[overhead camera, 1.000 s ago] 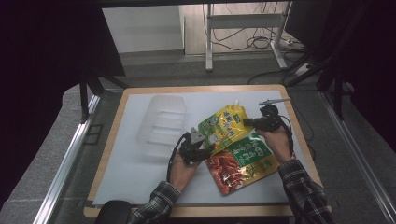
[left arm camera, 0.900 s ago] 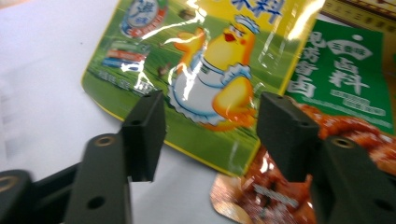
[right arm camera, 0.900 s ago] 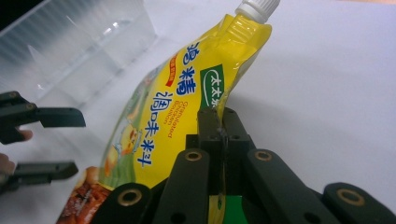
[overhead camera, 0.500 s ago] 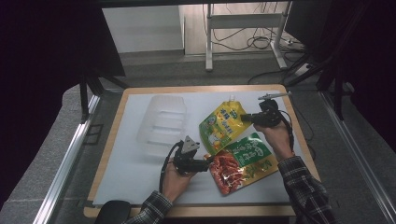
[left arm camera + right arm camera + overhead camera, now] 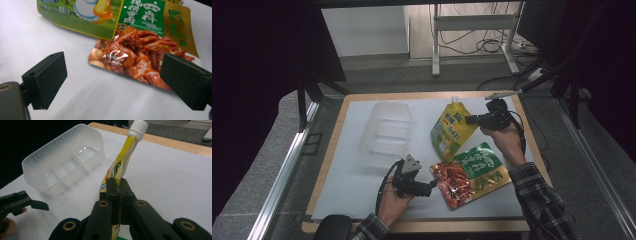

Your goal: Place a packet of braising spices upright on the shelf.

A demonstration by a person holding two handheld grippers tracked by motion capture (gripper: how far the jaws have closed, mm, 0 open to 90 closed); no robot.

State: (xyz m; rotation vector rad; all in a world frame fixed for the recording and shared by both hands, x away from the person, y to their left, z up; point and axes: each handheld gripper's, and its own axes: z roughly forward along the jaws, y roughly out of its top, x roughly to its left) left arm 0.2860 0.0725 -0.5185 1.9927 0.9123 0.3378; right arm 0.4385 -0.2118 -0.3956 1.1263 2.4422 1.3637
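A yellow-green spouted pouch (image 5: pixel 451 131) with a white cap (image 5: pixel 137 127) is held up on edge. My right gripper (image 5: pixel 472 119) is shut on its side (image 5: pixel 117 185). A red and green snack pouch (image 5: pixel 469 174) lies flat on the white board, partly under the yellow one. My left gripper (image 5: pixel 428 189) is open, low over the board, its jaws either side of the snack pouch's near corner (image 5: pixel 117 61) without touching it. A clear plastic container (image 5: pixel 385 132) stands at the left; the right gripper view shows it (image 5: pixel 65 162) empty.
The white board (image 5: pixel 347 175) lies on a wooden table (image 5: pixel 332 135) with metal rails along its sides. A desk frame and cables (image 5: pixel 482 42) stand on the floor beyond. The left hand (image 5: pixel 6 226) appears at the right gripper view's lower left.
My left gripper has drawn back toward the near edge and swung to face the snack pouch. My right gripper has tipped the yellow pouch up on edge and shifted it slightly away.
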